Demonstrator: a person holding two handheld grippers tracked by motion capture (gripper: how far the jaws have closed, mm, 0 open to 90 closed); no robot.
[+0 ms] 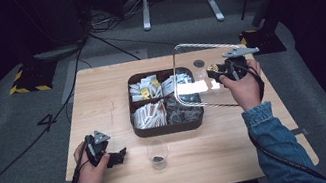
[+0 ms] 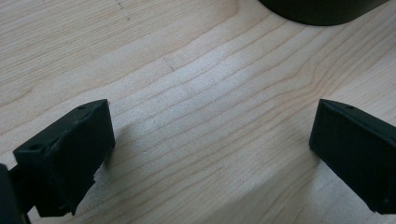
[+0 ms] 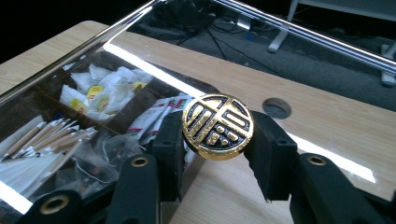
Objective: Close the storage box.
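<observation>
1. Between the jaws of the right gripper [image 3: 217, 140] sits a round gold-and-black knob [image 3: 217, 126]. The jaws are closed on it from both sides.
2. That knob belongs to a clear lid [image 1: 191, 74] with a metal rim. The lid is held tilted up above the right side of the box, with its far edge well off the table.
3. Under the lid stands a dark box [image 1: 169, 127] with compartments. These hold white sachets [image 1: 145, 88], paper-wrapped sticks [image 1: 149, 115] and, in the near right compartment, what look like clear wrapped items; the glare on the lid makes these hard to identify.
4. Near the front of the box, a small clear cup [image 1: 157, 153] stands on the wooden table [image 1: 213, 158] with something dark at its bottom.
5. At the left, the left gripper [image 1: 114, 157] rests low over bare table. Its jaws are wide apart and hold nothing.
6. Judged step: lifting the lid clear of the box. Keep the grip square on the knob. Raise the lid high enough to clear the box rim. Set it flat on open table at the right, well away from the cup.
</observation>
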